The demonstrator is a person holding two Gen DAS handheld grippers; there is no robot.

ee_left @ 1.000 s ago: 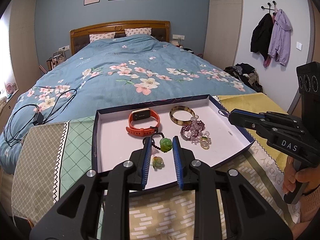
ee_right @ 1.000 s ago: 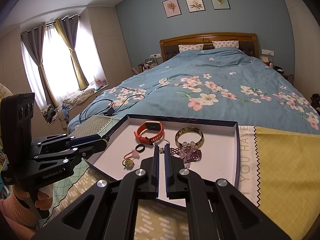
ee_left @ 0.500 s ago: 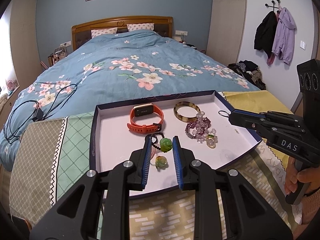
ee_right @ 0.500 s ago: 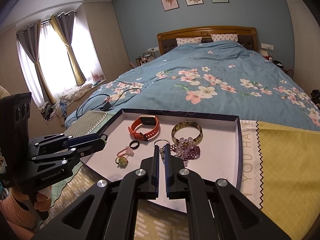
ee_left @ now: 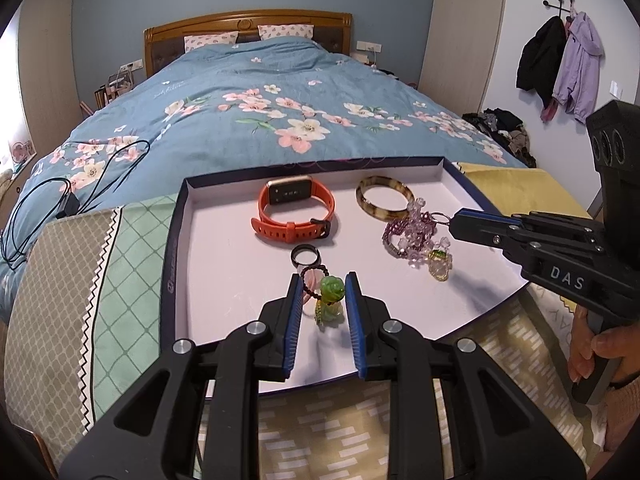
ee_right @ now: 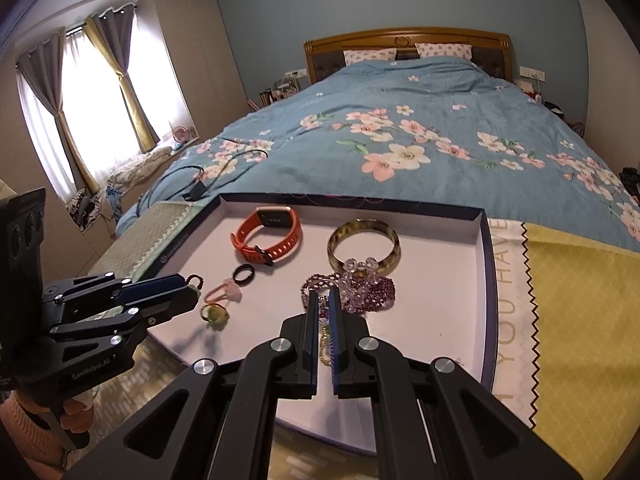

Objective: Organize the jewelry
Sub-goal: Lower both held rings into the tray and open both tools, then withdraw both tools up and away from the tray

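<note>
My left gripper pinches a green charm on a dark bead loop, held above the tray. Just ahead lies a black ring, beyond it the orange watch. To the right, my right gripper is pressed together on a metal ring of the purple beads, the bangle just ahead.

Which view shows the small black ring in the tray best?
The left wrist view: the black ring lies unobstructed, its opening facing the camera, beside the orange watch. The right wrist view shows it too, but smaller and flatter.
</note>
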